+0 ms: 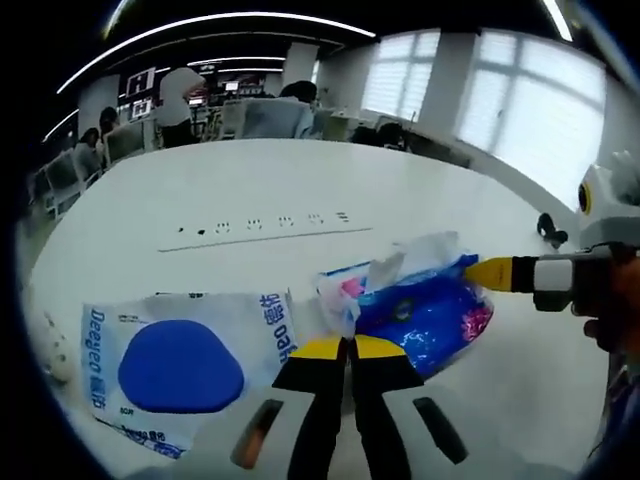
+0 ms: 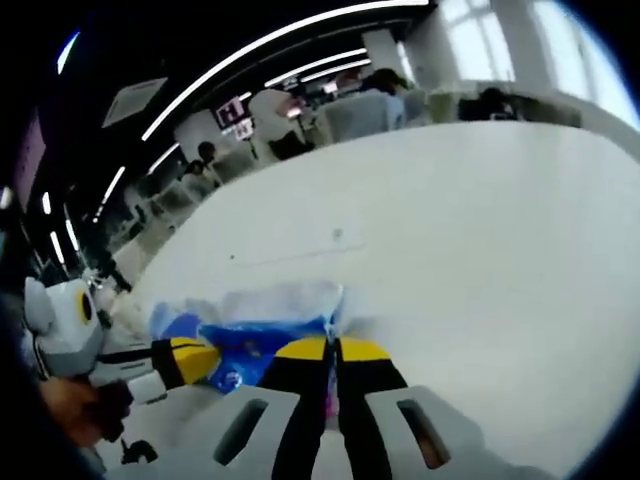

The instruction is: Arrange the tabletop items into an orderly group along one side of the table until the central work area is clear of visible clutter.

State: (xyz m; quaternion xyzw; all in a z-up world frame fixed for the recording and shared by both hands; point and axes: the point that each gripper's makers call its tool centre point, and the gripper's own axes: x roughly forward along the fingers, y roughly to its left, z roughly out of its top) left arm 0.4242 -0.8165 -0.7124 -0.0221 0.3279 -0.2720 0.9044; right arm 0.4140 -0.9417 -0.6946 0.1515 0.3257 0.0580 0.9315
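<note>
Evidently both tools are working the same crumpled blue packet (image 1: 420,310), which lies on the white table (image 1: 260,190) toward its near edge. Seen along the left hand-held gripper (image 1: 348,348), the yellow-tipped jaws stand closed together at 6 o'clock, their tips touching the packet's pale torn corner, though I cannot tell for sure that any film is pinched between them. The right hand-held gripper (image 1: 480,272) reaches in from 3 o'clock with its yellow tip on the packet's far end. In the right gripper view that tool (image 2: 330,350) also has its jaws drawn together over the blue packet (image 2: 245,345), with the left hand-held gripper (image 2: 195,360) entering from 8 o'clock; whether it truly grips is hidden too. To do this step well, I would say both ends should travel together, low and slow, since thin film like this will likely slip or tear if one side leads. It would sit neatly beside the flat white bag with the blue oval (image 1: 180,365) at 8 o'clock. A row of small sockets (image 1: 270,225) runs across the middle of the table, otherwise bare and glossy. Beyond, seated people (image 1: 180,95), chairs, bright windows (image 1: 530,100) and ceiling light strips (image 2: 290,45).
</note>
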